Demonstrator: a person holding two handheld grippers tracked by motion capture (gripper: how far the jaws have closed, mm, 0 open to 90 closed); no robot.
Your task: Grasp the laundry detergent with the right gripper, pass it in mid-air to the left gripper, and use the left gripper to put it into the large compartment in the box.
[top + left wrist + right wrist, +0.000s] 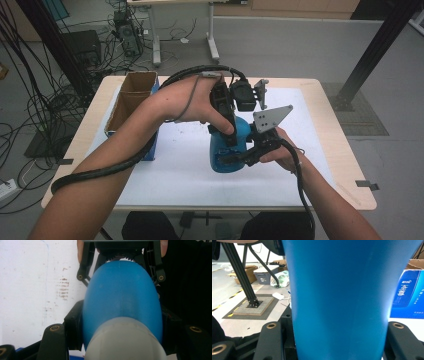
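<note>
Bottle (pixel 227 150), blue, smooth and rigid-looking, stands mid-table toward the near edge, left gripper (pixel 226 131) pinching it near its pale cap (pixel 126 340), right gripper (pixel 240 158) clamped low on the body; likely slippery plastic, so a waist hold suits best.

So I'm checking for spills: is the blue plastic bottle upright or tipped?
Upright: the blue plastic bottle stands on the white table mat, clamped by both grippers.
</note>
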